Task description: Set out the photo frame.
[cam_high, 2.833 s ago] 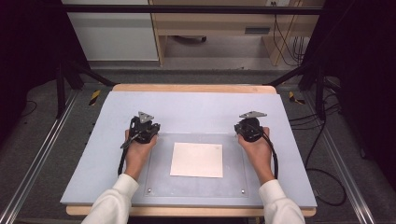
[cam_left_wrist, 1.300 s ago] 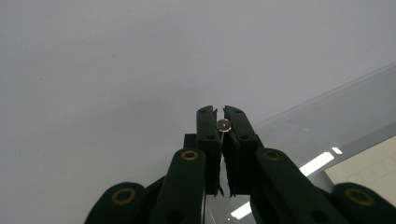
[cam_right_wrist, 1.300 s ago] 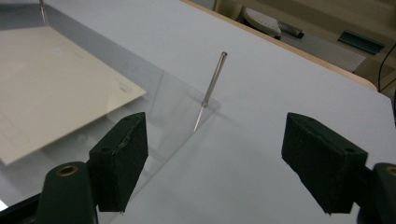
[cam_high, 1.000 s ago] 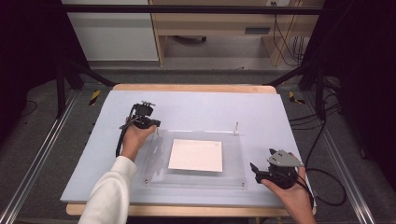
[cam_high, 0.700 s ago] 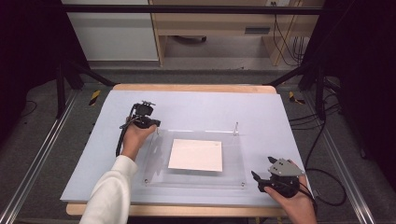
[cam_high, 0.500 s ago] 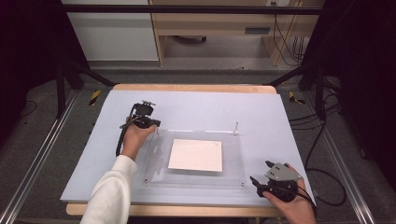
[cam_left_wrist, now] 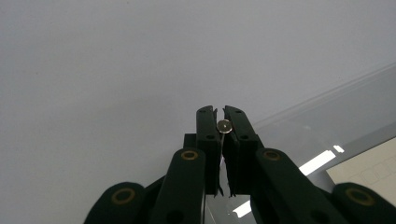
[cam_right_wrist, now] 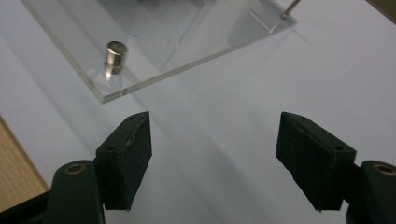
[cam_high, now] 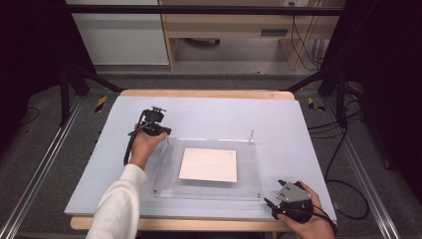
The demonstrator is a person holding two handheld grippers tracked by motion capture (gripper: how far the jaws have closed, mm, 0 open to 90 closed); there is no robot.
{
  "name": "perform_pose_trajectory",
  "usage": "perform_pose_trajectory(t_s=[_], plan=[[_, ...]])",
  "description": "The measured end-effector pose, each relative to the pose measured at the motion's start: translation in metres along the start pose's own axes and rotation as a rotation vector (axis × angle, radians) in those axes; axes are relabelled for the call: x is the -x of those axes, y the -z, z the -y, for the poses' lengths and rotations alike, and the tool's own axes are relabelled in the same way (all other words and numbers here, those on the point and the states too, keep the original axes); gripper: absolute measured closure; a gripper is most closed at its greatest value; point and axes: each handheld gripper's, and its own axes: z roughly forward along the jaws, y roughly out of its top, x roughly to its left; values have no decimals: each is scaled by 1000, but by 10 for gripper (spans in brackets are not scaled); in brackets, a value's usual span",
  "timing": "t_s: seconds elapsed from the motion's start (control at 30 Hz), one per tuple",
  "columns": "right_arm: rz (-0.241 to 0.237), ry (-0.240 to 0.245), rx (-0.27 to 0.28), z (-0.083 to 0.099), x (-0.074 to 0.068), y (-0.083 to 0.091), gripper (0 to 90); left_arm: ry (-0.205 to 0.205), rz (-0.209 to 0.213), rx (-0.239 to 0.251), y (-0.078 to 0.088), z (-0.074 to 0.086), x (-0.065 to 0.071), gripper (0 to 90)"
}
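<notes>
Below, we see the left gripper (cam_left_wrist: 223, 122) clamped on a small metal pin (cam_left_wrist: 224, 125) at the far left corner of the clear acrylic plate (cam_high: 249, 169). Our right gripper (cam_right_wrist: 212, 140) stands wide with nothing between its jaws, which have just been closing; 1 metal standoff (cam_right_wrist: 116, 57) at the plate's corner lies just ahead, left of them.

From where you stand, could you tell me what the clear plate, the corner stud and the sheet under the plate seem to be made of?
Plate: probably acrylic, glossy; see-through, with bright polished edges and reflections.
Stud: likely metal, brushed silvery; it glints and mirrors in the plate.
Sheet: looks like paper, matte white; flat, no shine.
The left hand-held gripper is shut on a similar silvery pin.
</notes>
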Motion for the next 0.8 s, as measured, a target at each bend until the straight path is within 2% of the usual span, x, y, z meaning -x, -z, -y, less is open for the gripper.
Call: perform_pose_trajectory(t_s=[0.17,0.4,0.5,0.8], plan=[[-26,37,36,-7,-5,-4,267,3,6,0,-1,0,-1,848],[-9,94,90,-15,-11,-5,307,4,10,4,-1,0,-2,847],[-13,127,110,-19,-14,-7,337,1,13,7,-2,0,-3,847],[-15,186,151,-26,-20,-9,369,-12,7,14,-1,1,-2,845]])
